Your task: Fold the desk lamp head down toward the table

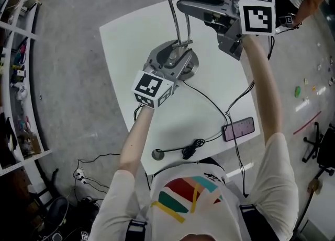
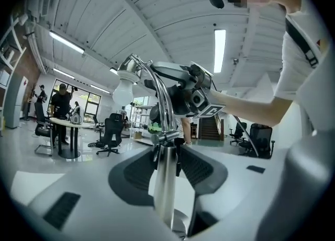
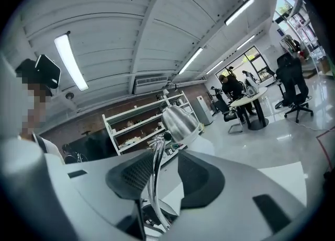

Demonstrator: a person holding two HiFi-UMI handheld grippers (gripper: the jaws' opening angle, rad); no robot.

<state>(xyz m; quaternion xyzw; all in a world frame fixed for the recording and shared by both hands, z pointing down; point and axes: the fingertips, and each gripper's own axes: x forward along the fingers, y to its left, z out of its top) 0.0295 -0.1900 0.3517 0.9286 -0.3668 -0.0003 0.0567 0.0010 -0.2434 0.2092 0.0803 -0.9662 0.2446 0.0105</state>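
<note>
Over the white counter (image 1: 128,41), my left gripper (image 2: 167,169) straddles the desk lamp's post (image 2: 165,187) and my right gripper (image 3: 159,174) its arm (image 3: 151,182). Both have jaws apart, clamping nothing. The lamp head (image 3: 180,122) stands high, and folding it before the post is clamped could tip the lamp.

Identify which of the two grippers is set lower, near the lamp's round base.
The left gripper: its open jaws straddle the lamp's post just above the base, while the right gripper sits higher, around the lamp's upper arm.
</note>
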